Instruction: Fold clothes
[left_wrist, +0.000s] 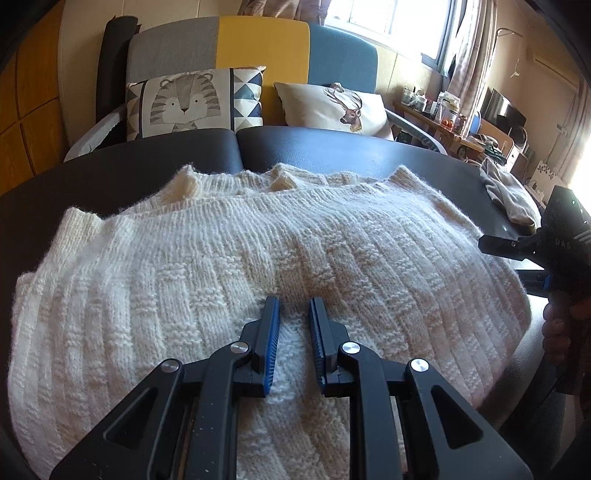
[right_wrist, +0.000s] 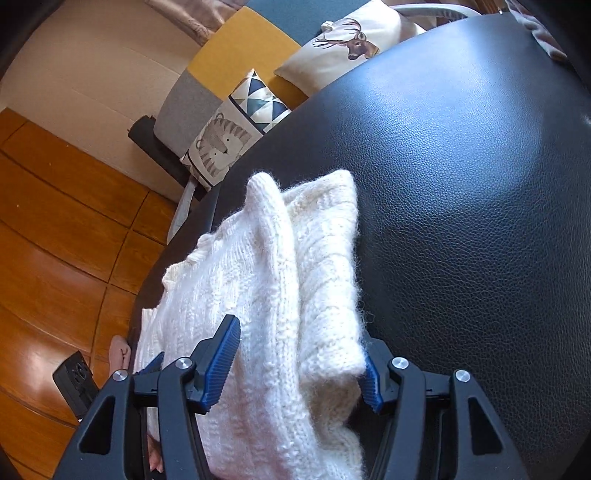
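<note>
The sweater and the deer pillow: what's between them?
In the left wrist view, only bare black tabletop lies between the sweater and the deer pillow.

Fuzzy knit sweater, grained leatherette table

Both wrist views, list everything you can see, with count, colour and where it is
sweater: one, cream knit, spread on the black table
table: one, black leather-look top
grey garment: one, far right table edge
sofa: one, grey, yellow and blue, behind the table
tiger cushion: one, on sofa, left
deer cushion: one, on sofa, right
cluttered shelf: one, wooden, by the window
left gripper: open, low over the sweater
right gripper: jaws apart around a folded sweater edge; whether they pinch it is unclear
</note>
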